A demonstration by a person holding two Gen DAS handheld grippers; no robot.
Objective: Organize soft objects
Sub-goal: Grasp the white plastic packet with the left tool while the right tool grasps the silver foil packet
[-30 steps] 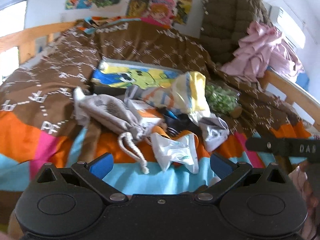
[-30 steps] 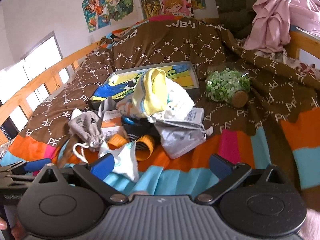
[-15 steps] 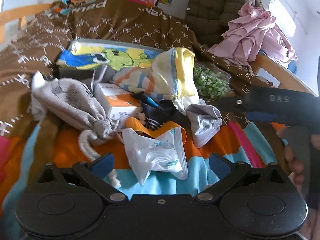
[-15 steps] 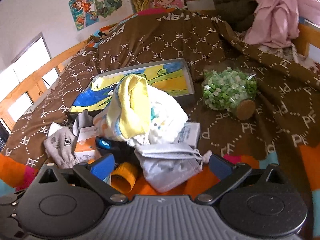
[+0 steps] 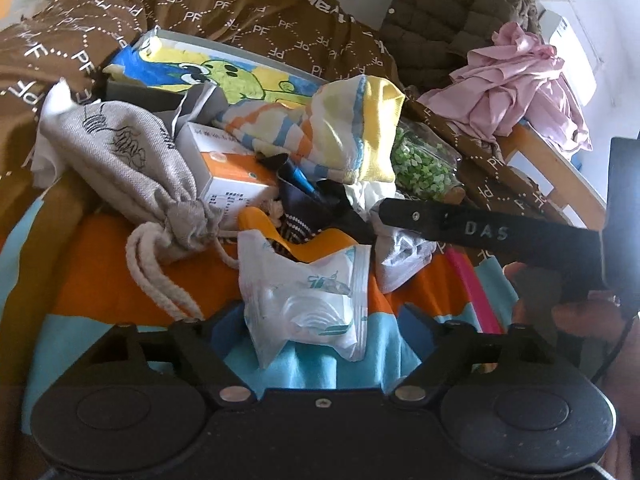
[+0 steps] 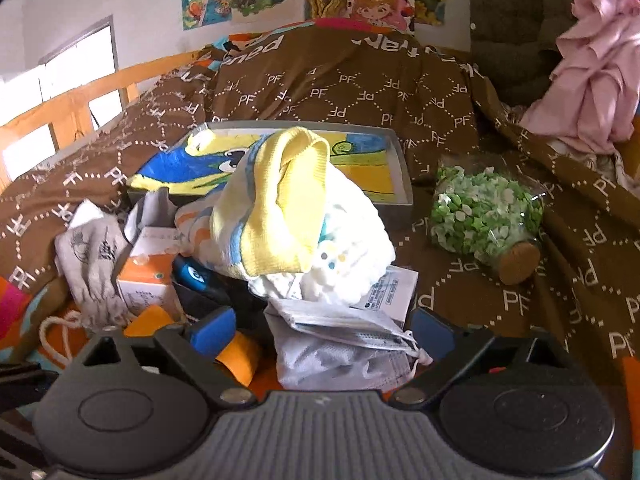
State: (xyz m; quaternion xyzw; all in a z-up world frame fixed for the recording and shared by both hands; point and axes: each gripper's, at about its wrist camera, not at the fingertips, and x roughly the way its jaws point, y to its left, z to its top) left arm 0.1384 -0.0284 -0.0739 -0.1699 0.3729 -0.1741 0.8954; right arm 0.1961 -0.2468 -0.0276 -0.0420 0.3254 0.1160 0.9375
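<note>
A heap of soft things lies on the patterned bedspread. My left gripper [image 5: 320,326] hangs low over a white plastic packet [image 5: 304,308]. Its jaws are closing, with the packet between the blue pads and both pads still clear of it. My right gripper [image 6: 320,327] straddles a bundle of grey-white face masks [image 6: 340,340], jaws closing, with gaps at both pads. Behind these lie a yellow striped cloth [image 6: 280,208], a grey drawstring pouch [image 5: 132,168] and an orange-white box [image 5: 228,176]. One black finger of the right gripper [image 5: 480,232] crosses the left wrist view.
A grey tray with a cartoon picture [image 6: 400,168] sits behind the heap. A corked jar of green bits [image 6: 484,216] lies to its right. Pink cloth [image 5: 516,84] hangs over the wooden bed rail [image 5: 556,176]. A hand [image 5: 568,312] holds the right gripper.
Both grippers have come down and forward to the heap. The packet now sits between the left pads and the masks between the right pads. Both pairs of jaws have narrowed slightly.
</note>
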